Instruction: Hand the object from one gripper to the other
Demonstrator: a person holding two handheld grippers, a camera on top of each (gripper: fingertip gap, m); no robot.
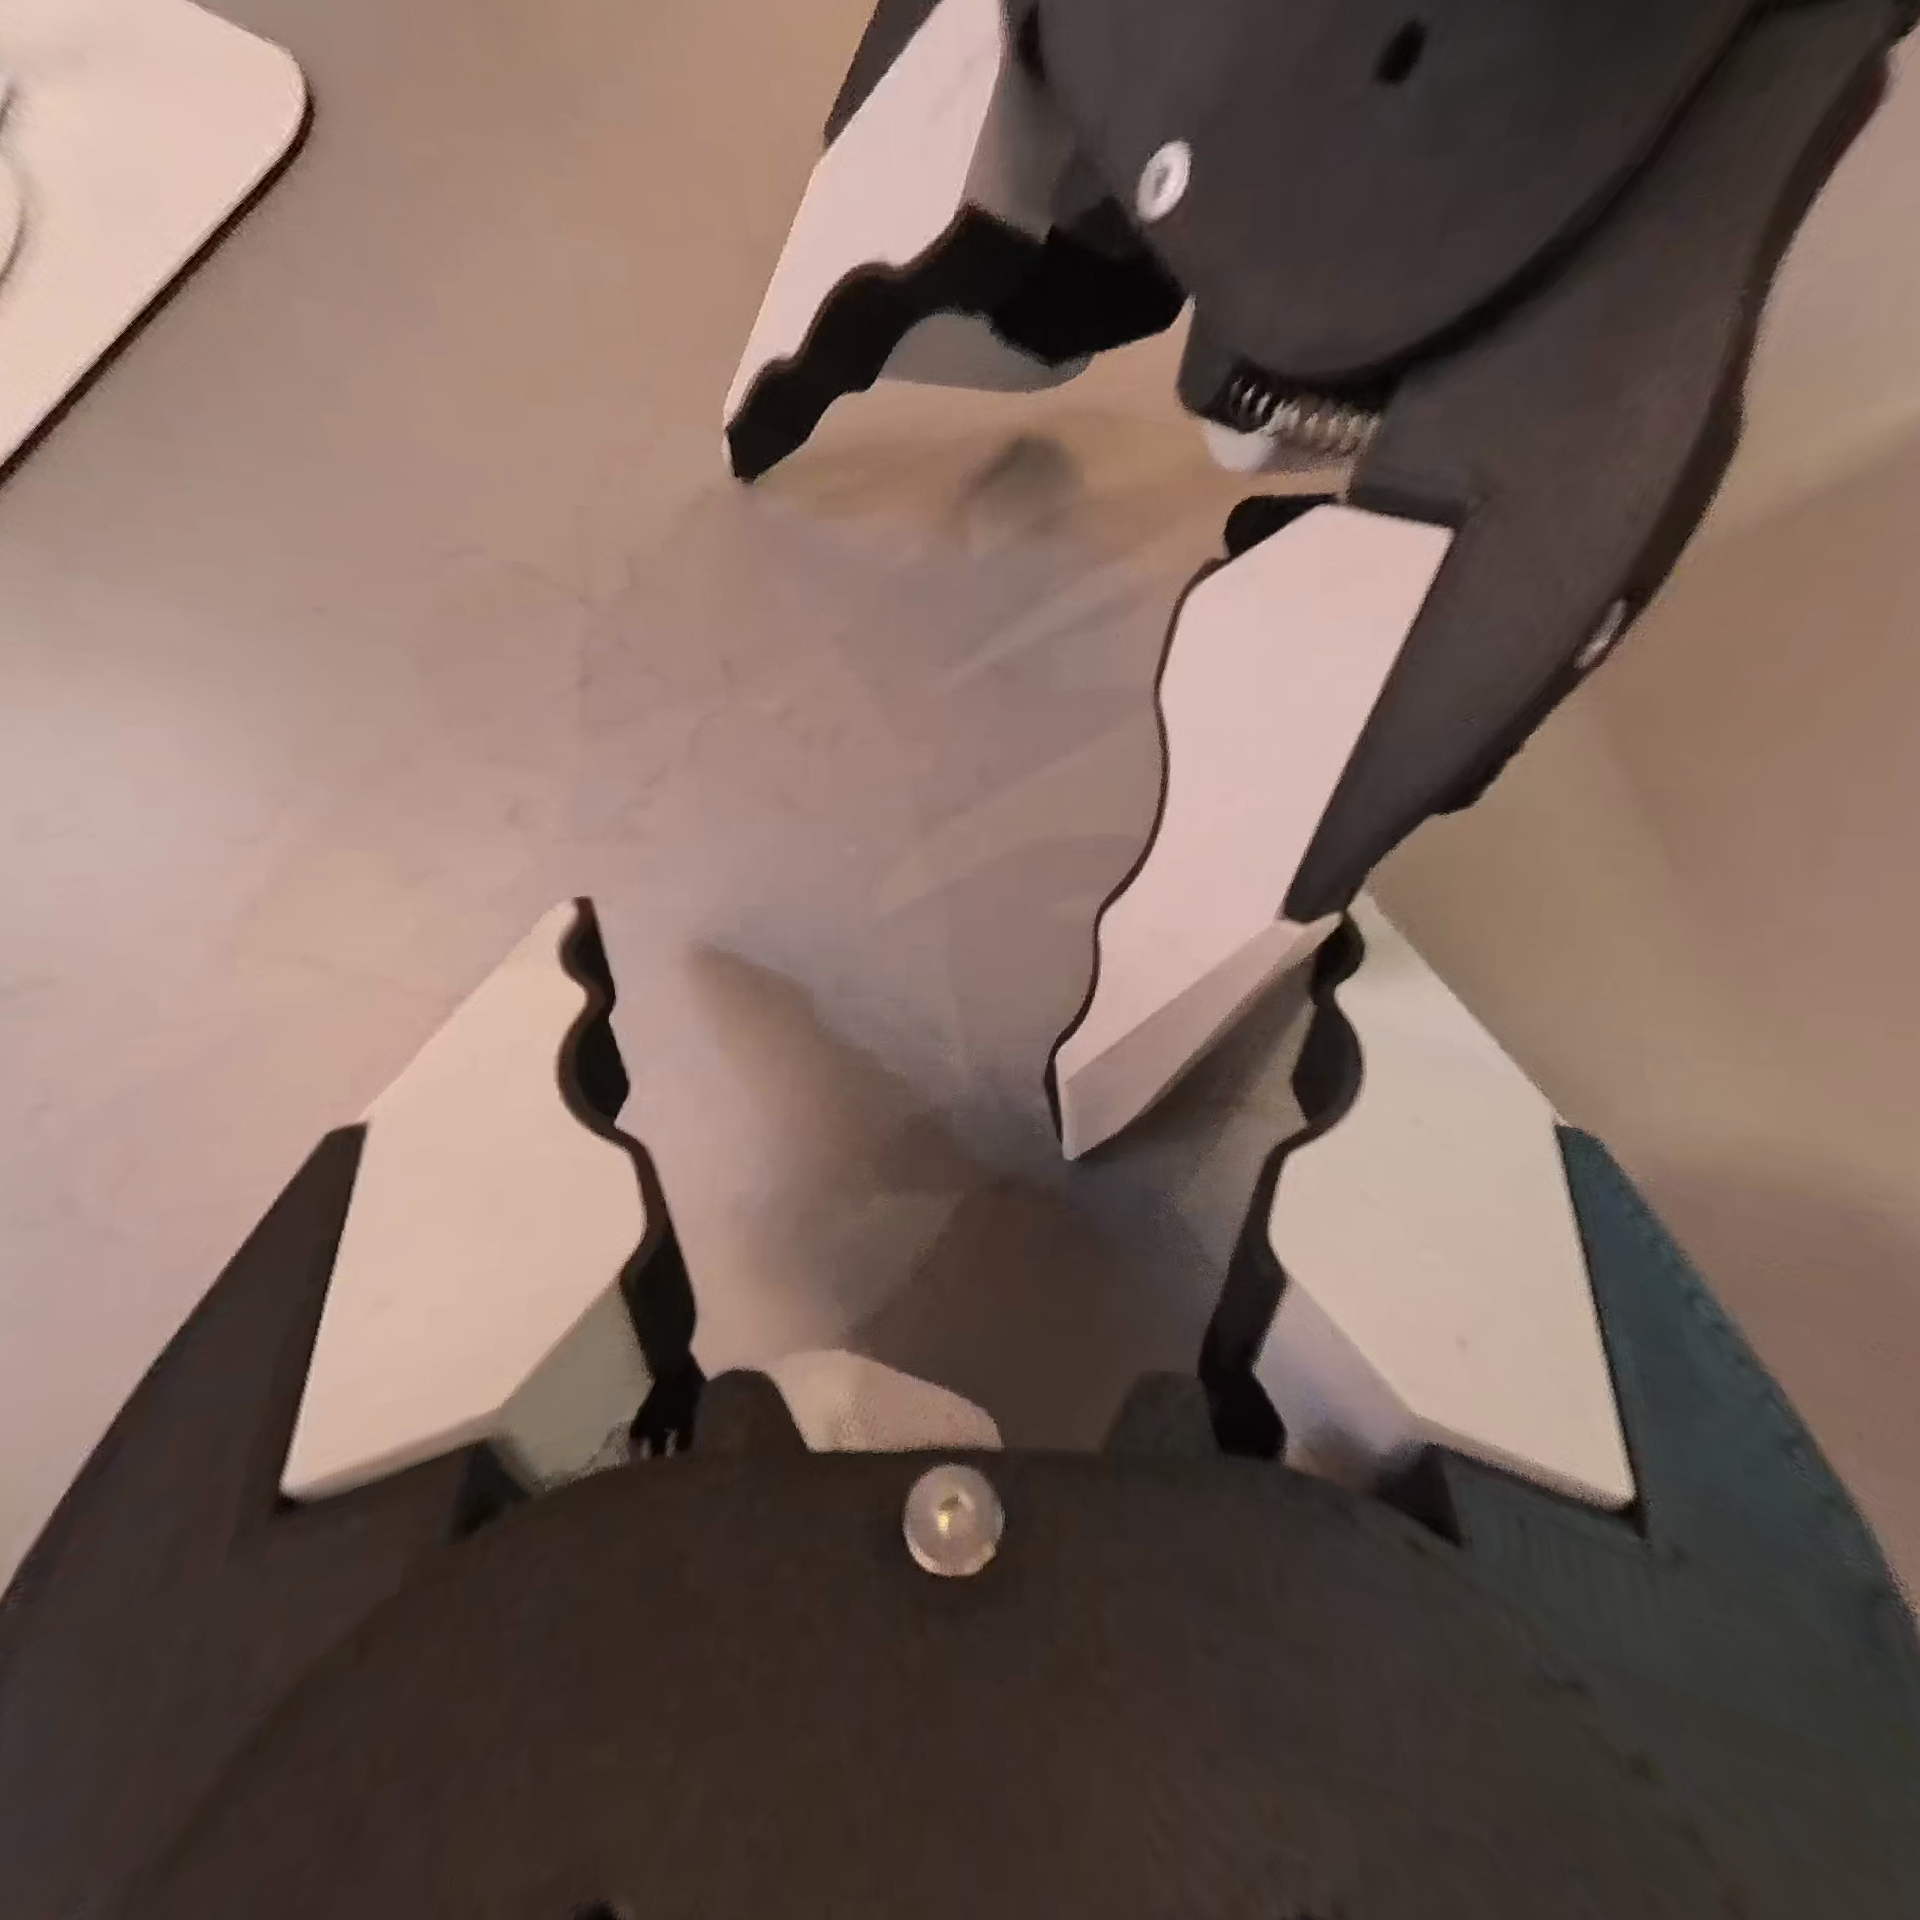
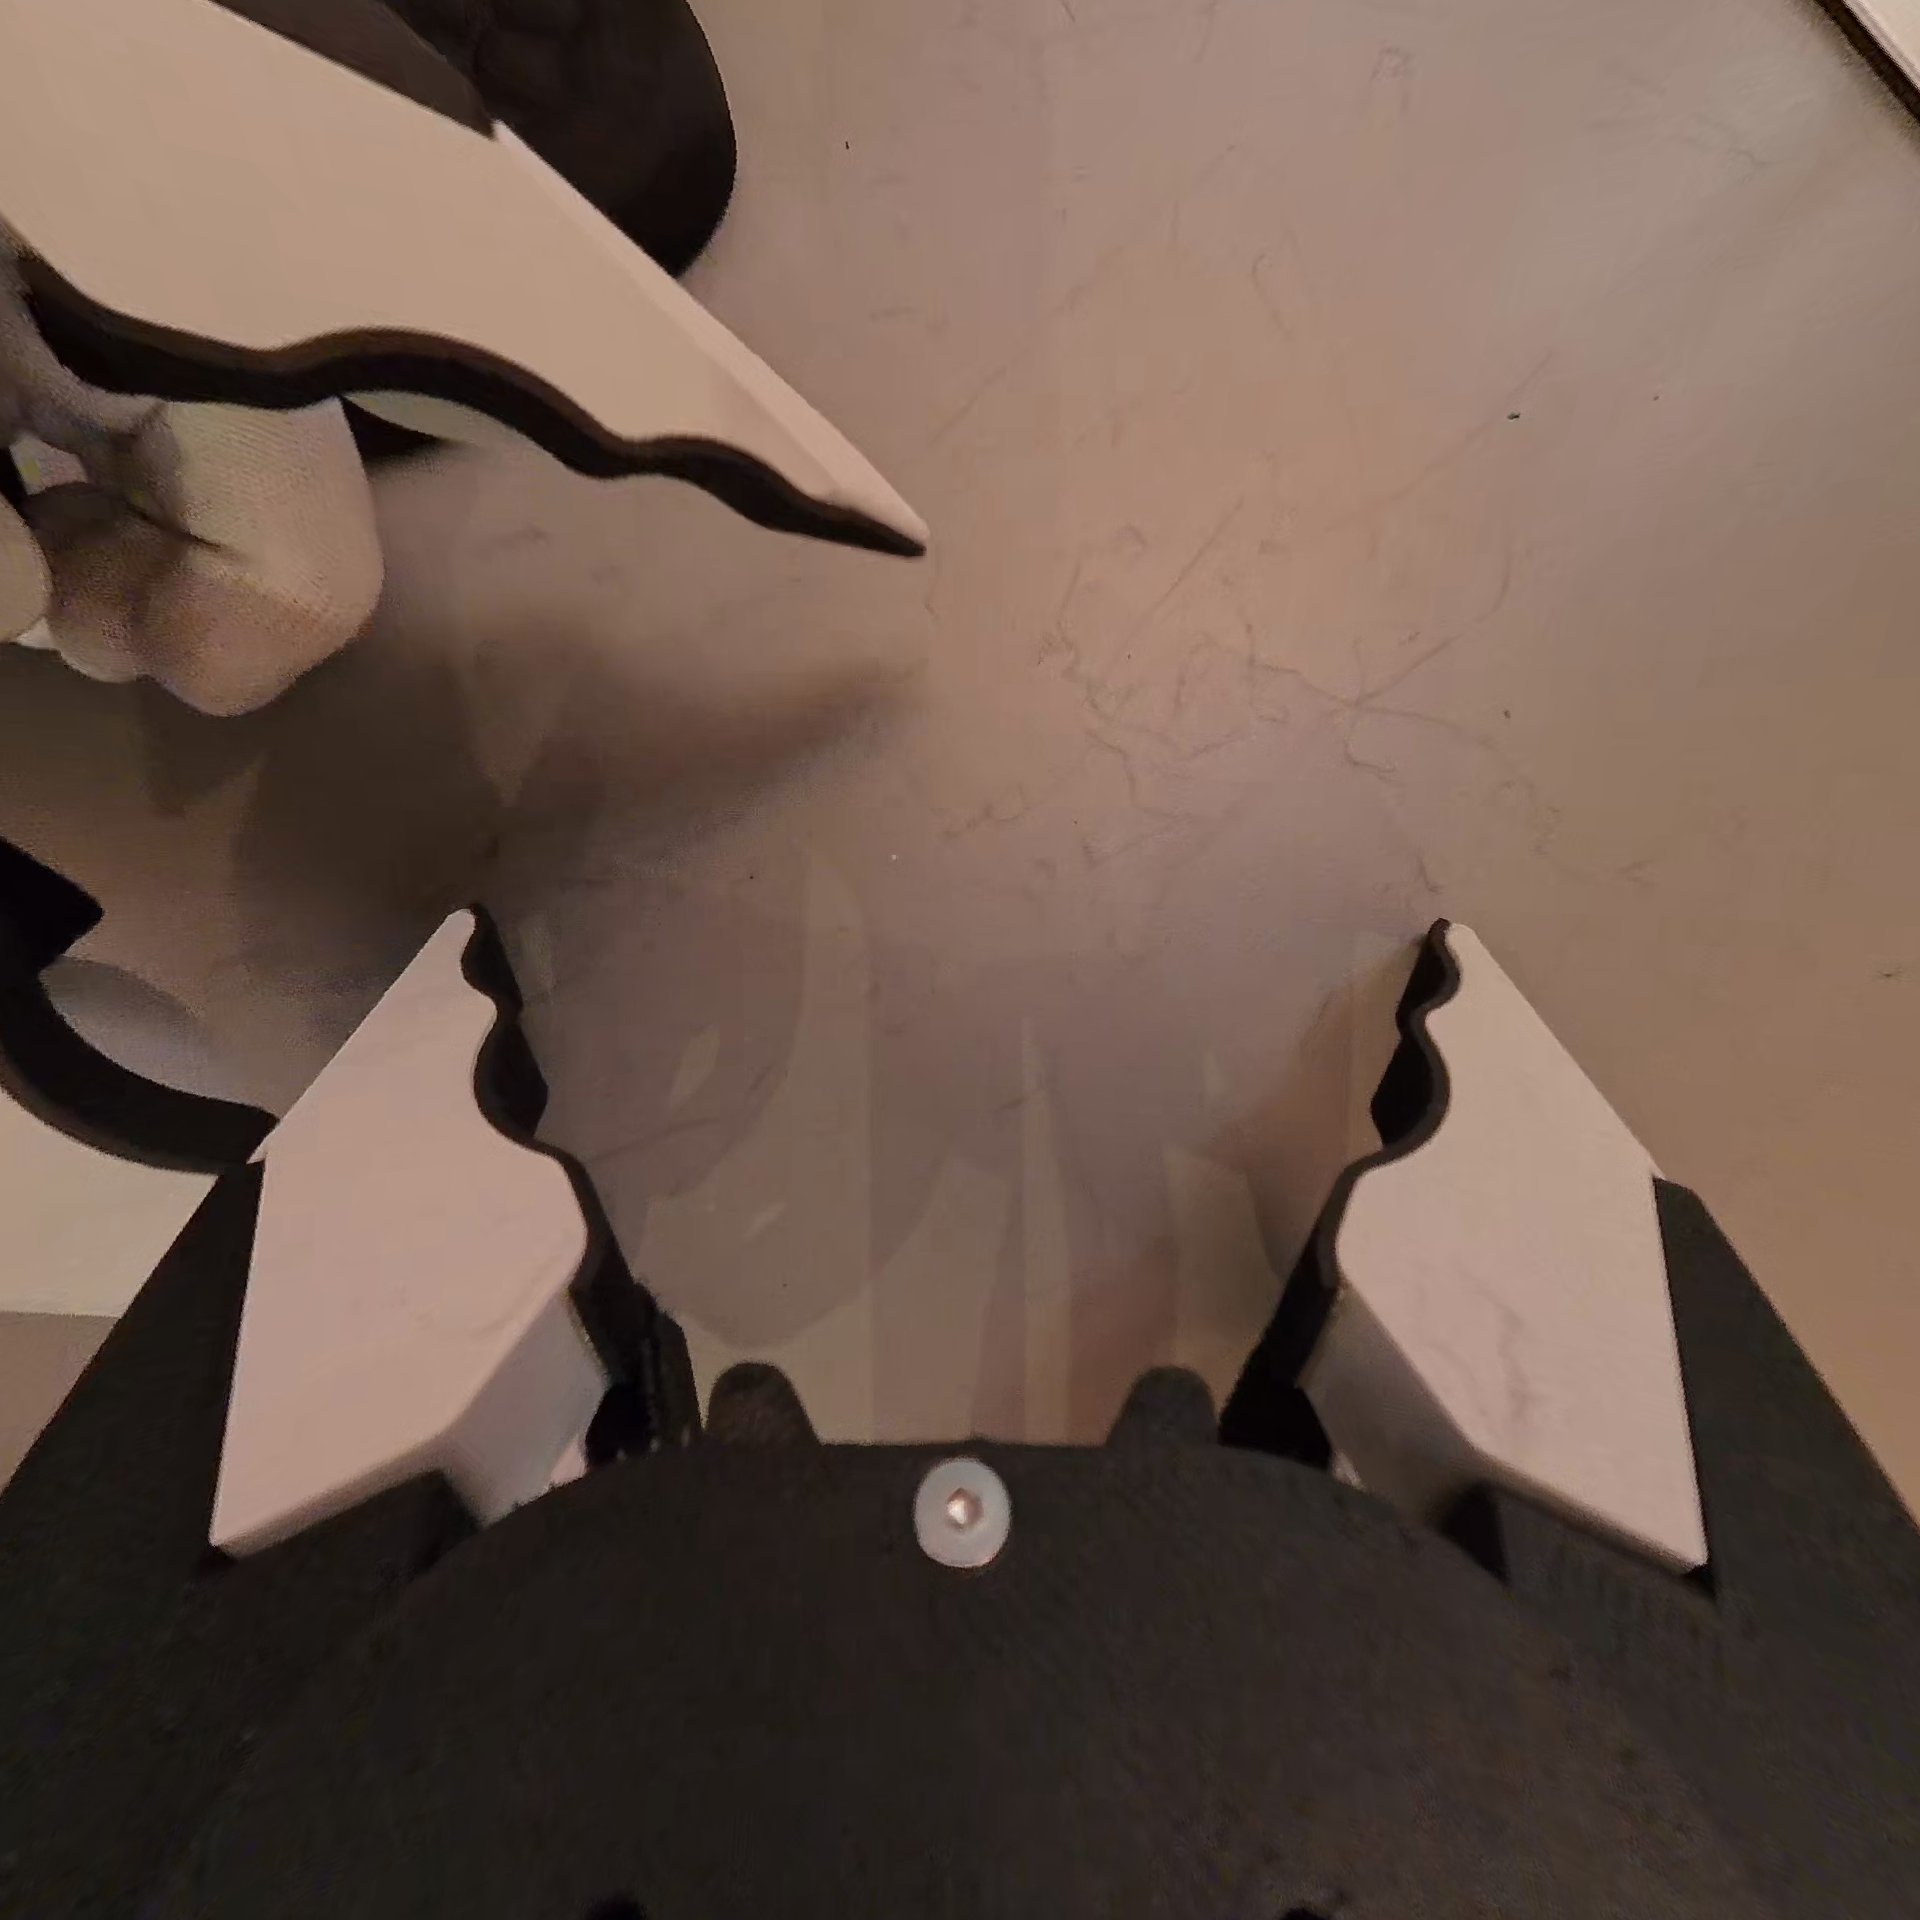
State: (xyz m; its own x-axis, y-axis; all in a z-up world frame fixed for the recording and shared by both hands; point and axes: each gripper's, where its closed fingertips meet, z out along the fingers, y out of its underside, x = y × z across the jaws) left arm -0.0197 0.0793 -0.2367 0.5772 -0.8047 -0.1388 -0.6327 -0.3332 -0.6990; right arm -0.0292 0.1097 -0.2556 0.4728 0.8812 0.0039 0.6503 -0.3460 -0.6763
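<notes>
No legible writing anywhere in view.

white board (image 1: pixel 125 197): cut off at top-left edge, blurred | left hand-held gripper (image 2: pixel 312 665): one finger and body cut by left edge in right wrist view | white cloth-like thing (image 2: pixel 197 561): partly hidden, kind unclear | right hand-held gripper (image 1: pixel 904 790): body cropped at top edge

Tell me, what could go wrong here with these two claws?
Neither the left gripper nor the right gripper holds anything visible; both stand open, so there may be nothing to hand over. One of the right gripper's fingers reaches close beside the left's; closing now could knock them together.
</notes>
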